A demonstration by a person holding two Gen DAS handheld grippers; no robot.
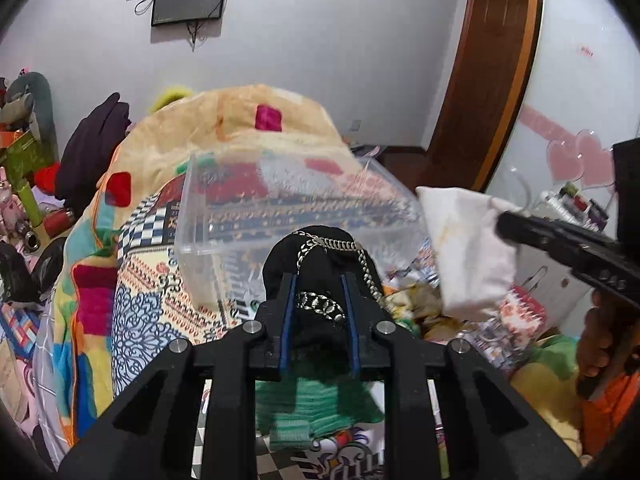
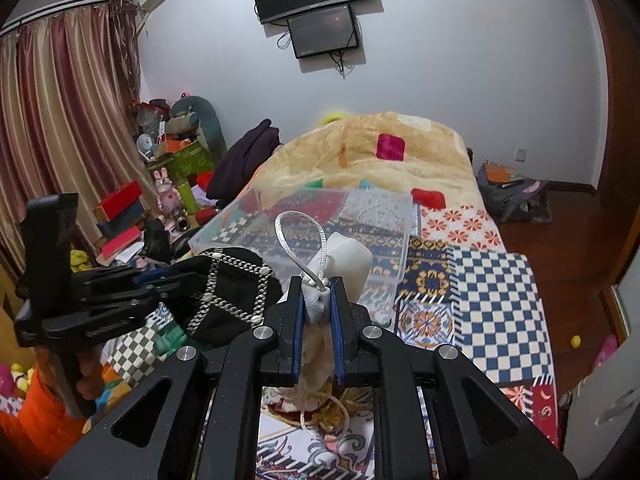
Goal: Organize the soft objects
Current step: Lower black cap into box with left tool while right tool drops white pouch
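My left gripper [image 1: 319, 280] is shut on a black soft bag with a silver chain [image 1: 320, 256], held above the bed; the bag also shows in the right wrist view [image 2: 228, 292]. My right gripper [image 2: 317, 284] is shut on a white cloth pouch with a silver cord loop [image 2: 344, 264]; the pouch also shows in the left wrist view [image 1: 468, 248]. A clear plastic box [image 1: 288, 216] sits on the patterned bedspread just beyond both grippers, and it shows in the right wrist view [image 2: 320, 220] too. A green knitted item [image 1: 316, 404] lies under the left gripper.
A folded beige blanket [image 2: 368, 152] is heaped at the bed's far end. Dark clothes [image 2: 244, 160], toys and boxes [image 2: 120, 208] crowd the left side. A bag [image 2: 512, 192] sits on the wooden floor at right. A wardrobe door [image 1: 568, 100] stands close on the right.
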